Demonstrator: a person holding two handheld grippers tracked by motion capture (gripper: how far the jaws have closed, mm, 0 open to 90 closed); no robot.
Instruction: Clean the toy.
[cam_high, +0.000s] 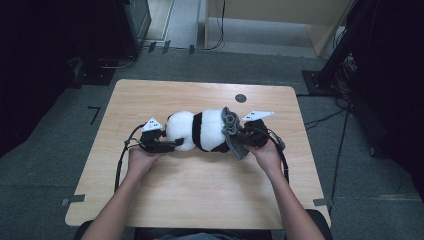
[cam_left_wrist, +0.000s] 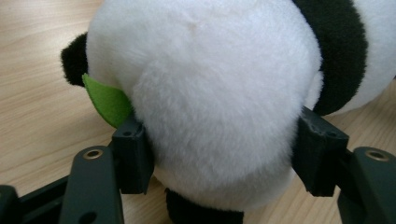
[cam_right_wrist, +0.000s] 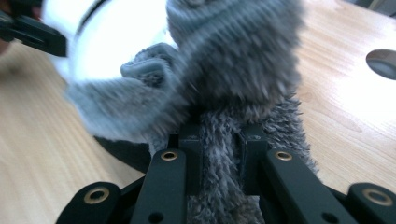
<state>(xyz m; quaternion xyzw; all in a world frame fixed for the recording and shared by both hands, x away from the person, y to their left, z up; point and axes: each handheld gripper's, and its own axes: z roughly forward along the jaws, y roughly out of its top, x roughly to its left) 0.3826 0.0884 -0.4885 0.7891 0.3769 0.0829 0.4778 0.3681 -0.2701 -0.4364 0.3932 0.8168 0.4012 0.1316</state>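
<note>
The person's forearms come in over the near edge of the wooden table, whose far edge has a small round hole. At the table's middle lies a plush panda on its side, lengthwise between the two side edges. The left gripper has its jaws pressed into the panda's white head, beside a green felt leaf; the right gripper is clamped tight on a grey fuzzy cloth at the panda's other end.

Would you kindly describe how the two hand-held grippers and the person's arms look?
Each is black: the left hand-held gripper and the right hand-held gripper carry a pale three-cornered plate on top and trail a black cable. Their jaw arms show brass-coloured rivets. The person's forearms are bare, with no sleeves in sight.
</note>
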